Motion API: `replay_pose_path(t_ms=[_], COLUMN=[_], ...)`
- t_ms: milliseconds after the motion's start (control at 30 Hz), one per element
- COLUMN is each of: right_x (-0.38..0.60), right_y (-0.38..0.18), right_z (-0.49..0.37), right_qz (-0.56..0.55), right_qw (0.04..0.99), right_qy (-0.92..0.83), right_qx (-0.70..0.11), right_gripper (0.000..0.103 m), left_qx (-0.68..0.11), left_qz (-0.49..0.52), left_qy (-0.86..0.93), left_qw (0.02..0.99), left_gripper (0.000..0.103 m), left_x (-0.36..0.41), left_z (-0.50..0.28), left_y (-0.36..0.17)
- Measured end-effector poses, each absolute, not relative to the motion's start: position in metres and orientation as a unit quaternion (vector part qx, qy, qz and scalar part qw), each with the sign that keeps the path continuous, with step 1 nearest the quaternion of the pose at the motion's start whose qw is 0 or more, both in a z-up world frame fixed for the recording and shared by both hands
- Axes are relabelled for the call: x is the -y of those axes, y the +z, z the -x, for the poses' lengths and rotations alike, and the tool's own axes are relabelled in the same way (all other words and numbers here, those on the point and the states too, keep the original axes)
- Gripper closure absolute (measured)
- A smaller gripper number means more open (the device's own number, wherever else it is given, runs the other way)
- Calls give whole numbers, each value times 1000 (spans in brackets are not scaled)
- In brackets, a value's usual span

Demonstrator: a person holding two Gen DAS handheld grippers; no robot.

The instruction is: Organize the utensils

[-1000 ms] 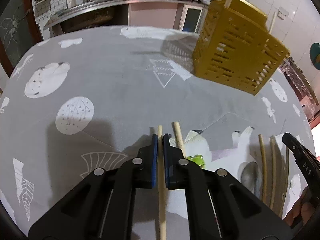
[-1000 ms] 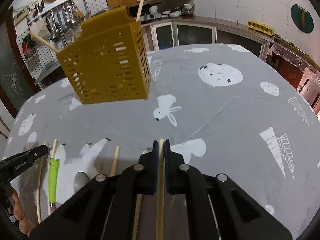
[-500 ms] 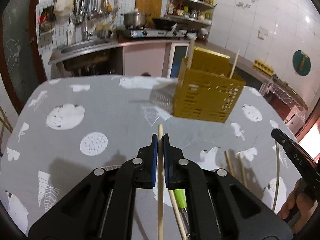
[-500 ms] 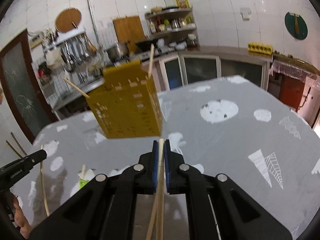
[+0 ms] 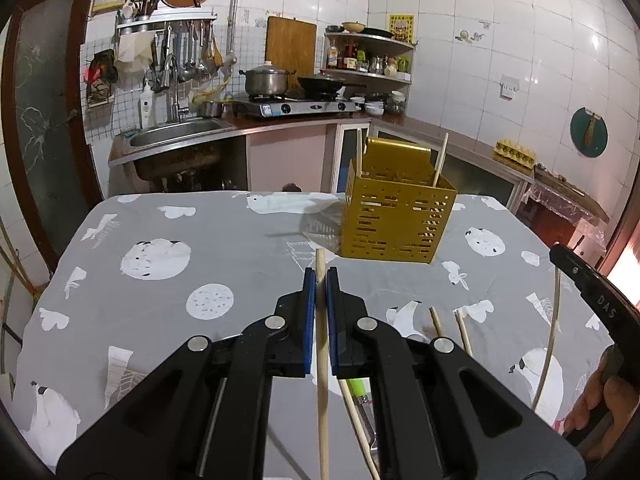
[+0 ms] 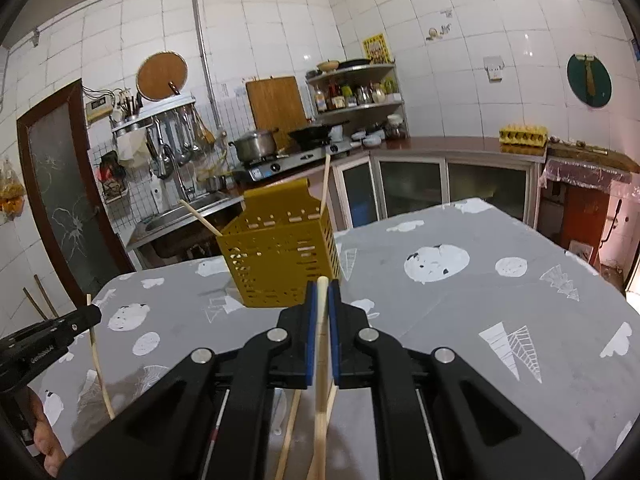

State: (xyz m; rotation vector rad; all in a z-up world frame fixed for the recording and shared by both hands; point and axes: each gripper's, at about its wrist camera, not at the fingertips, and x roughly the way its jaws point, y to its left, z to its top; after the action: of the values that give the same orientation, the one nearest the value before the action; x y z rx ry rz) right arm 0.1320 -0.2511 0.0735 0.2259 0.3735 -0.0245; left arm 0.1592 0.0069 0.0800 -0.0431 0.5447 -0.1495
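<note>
We have raised both tongs off the counter [image 5: 120,264]: left tongs [image 5: 320,276] and right tongs [image 6: 322,286] each clamp a pale wooden chopstick [image 5: 321,320], now facing the perforated yellow plastic utensil basket [image 5: 394,220] toward the counter's far edge.

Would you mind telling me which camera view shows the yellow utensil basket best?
The left wrist view: the yellow utensil basket stands unobstructed on the table, both chopsticks visible inside. In the right wrist view the basket is partly hidden behind the right gripper and its held chopstick.

Home kitchen: tiled walls, sink [image 5: 176,134], gas stove [image 5: 296,106] with pot [image 5: 266,80], spice shelf [image 6: 356,94].
</note>
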Motion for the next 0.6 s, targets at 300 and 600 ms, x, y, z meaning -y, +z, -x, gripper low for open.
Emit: replay_pose_path(t_ms=[300,600], right_x=[251,249], right_y=[96,133], right_z=[-102,-100], right_qz=[-109,-89], right_qw=[984,993], right_qy=[-5,-6], right_qx=[-138,-78], right_gripper=[97,97], left_qx=[-239,-200], left_qz=[21,25], left_qy=[-87,-102], left_qw=[967,974], left_gripper=[99,99], left_x=[-8,-3], left_z=[-140,-144], left_y=[99,131])
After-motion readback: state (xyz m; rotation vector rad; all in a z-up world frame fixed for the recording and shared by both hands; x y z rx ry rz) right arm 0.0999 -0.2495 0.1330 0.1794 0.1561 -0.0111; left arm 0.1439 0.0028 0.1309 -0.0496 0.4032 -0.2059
